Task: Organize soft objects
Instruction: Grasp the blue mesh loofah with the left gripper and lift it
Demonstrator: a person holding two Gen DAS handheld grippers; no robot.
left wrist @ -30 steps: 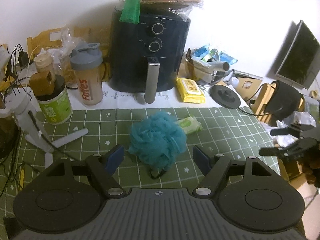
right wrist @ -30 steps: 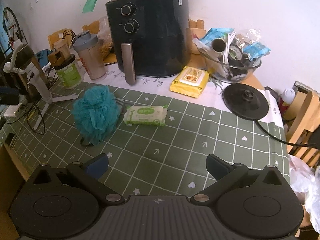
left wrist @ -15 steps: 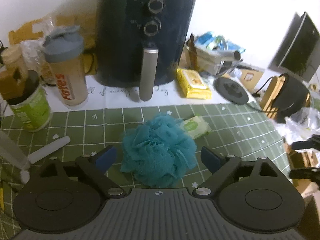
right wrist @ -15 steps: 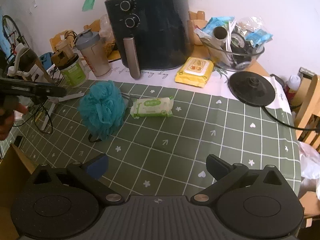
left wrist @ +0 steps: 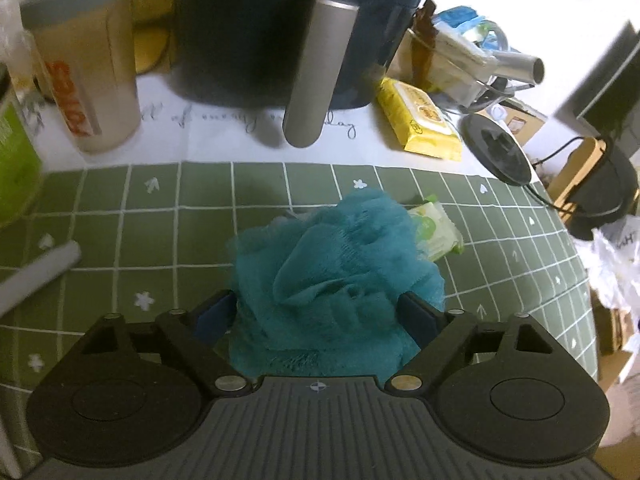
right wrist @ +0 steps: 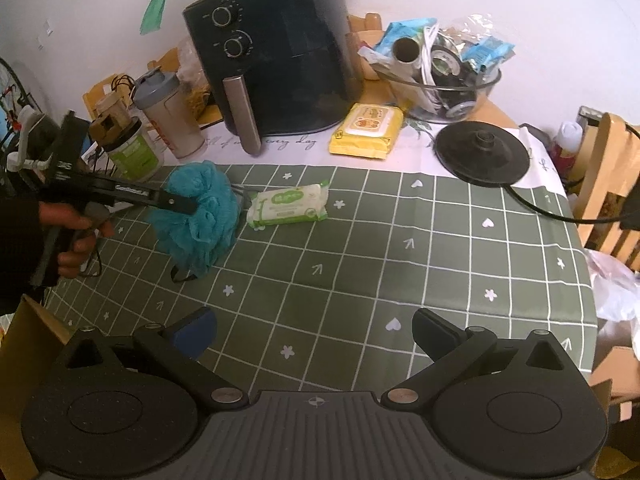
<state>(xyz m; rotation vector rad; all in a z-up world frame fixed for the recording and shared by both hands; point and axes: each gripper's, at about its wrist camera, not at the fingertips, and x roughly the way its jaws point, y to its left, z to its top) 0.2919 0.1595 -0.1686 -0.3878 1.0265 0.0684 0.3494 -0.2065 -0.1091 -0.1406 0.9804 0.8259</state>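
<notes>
The teal mesh bath pouf (left wrist: 336, 280) lies on the green grid tablecloth (left wrist: 160, 240), and it sits right between my left gripper (left wrist: 320, 316)'s fingers. My left jaws stand wide and have just been closing in a little after opening; the blue pad (left wrist: 214, 314) on one side and the dark pad (left wrist: 416, 318) on the other sit at the pouf's flanks, with mesh bulging over both. I cannot tell whether they press on it. From the right wrist view the pouf (right wrist: 200, 216) shows at the left part of the cloth, its black loop cord (right wrist: 182, 274) trailing toward the near edge, and one finger of my left gripper (right wrist: 152, 198) reaches across its top, with my left hand (right wrist: 76, 236) wrapped around the grip behind it.

Just beside the pouf, on its far right side, lies a green and white pack of wet wipes (right wrist: 288, 204), touching it or nearly so. My right gripper (right wrist: 314, 334) hangs above bare cloth at the near edge, jaws wide apart with nothing between them.

Further back a yellow pack of wipes (right wrist: 366, 132) lies on the white strip of cloth in front of the black air fryer (right wrist: 276, 52). A shaker bottle (right wrist: 168, 114) stands left of the fryer, a black kettle base (right wrist: 482, 154) to the right, and a glass bowl (right wrist: 444, 92) full of odds and ends behind it.
</notes>
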